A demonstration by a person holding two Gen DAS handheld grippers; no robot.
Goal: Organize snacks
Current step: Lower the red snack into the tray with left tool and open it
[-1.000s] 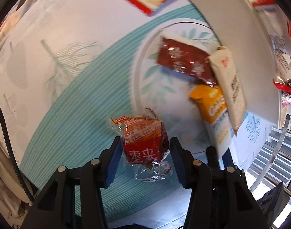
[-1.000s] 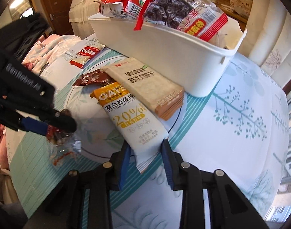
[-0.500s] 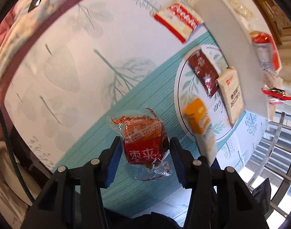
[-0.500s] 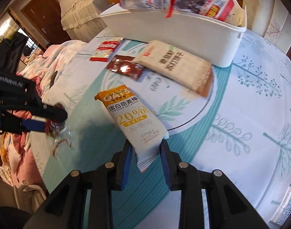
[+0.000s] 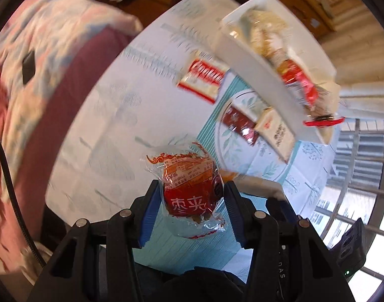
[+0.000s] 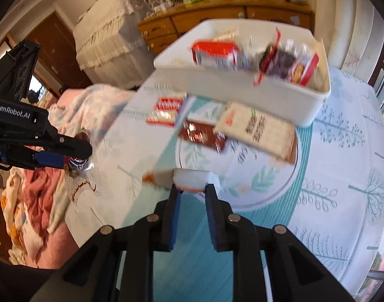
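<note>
My left gripper (image 5: 192, 196) is shut on a red snack packet in clear wrap (image 5: 190, 188) and holds it high above the table. It also shows at the left of the right wrist view (image 6: 77, 161). My right gripper (image 6: 192, 188) is shut on the end of the oat bar (image 6: 189, 177), lifted off the table and seen edge-on. The white bin (image 6: 292, 100) full of snacks stands at the far side. A tan packet (image 6: 257, 130), a dark red packet (image 6: 202, 136) and a red-and-white cookie packet (image 6: 164, 112) lie before it.
The round table carries a white and teal cloth (image 6: 343, 176) with tree prints. A bed with pink floral bedding (image 6: 48, 193) lies to the left. A wooden dresser (image 6: 217, 17) stands behind the bin. A window railing (image 5: 355, 176) is at the right.
Both grippers have risen well above the table with their snacks. The oat bar has come off the table and turned edge-on. The bin's inside now shows.
</note>
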